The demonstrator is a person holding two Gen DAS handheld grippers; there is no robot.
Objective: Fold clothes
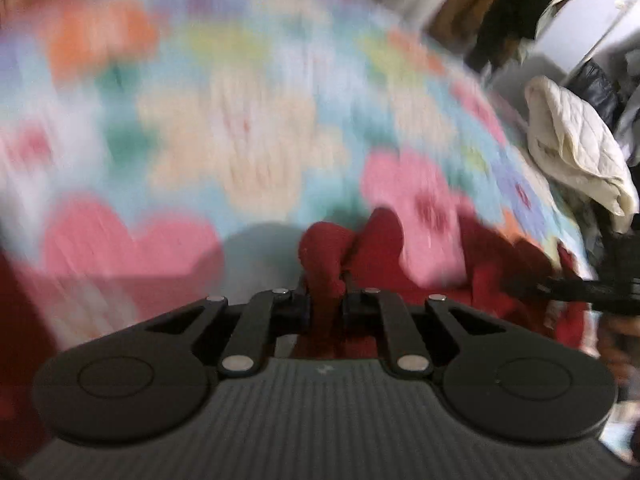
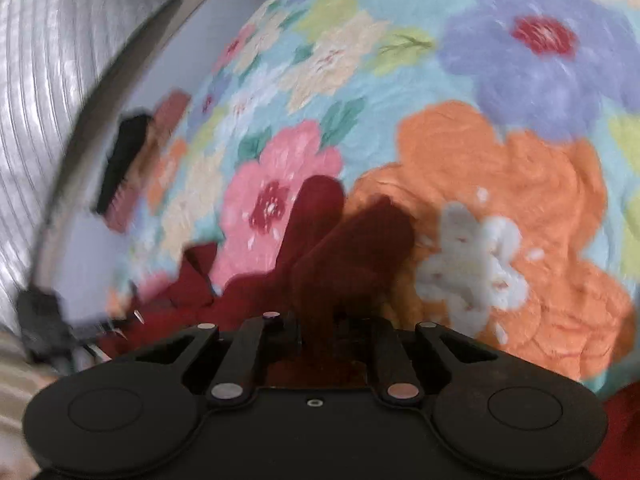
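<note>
A red garment (image 1: 496, 264) lies bunched on a floral bedspread (image 1: 240, 128). In the left wrist view, my left gripper (image 1: 327, 294) is shut on a fold of the red cloth, which bulges up between the fingers. In the right wrist view, my right gripper (image 2: 320, 324) is shut on another bunch of the same garment (image 2: 320, 236), which stands up dark red in front of the jaws. The right gripper (image 1: 580, 286) also shows as a dark shape at the right edge of the left wrist view, by the far end of the garment.
The bedspread (image 2: 500, 184) with large pink, orange and purple flowers fills both views, much of it blurred. A white quilted jacket (image 1: 576, 148) is heaped at the bed's right side, with dark clothes hanging behind. A black and pink brush-like object (image 2: 124, 168) lies near the bed's left edge.
</note>
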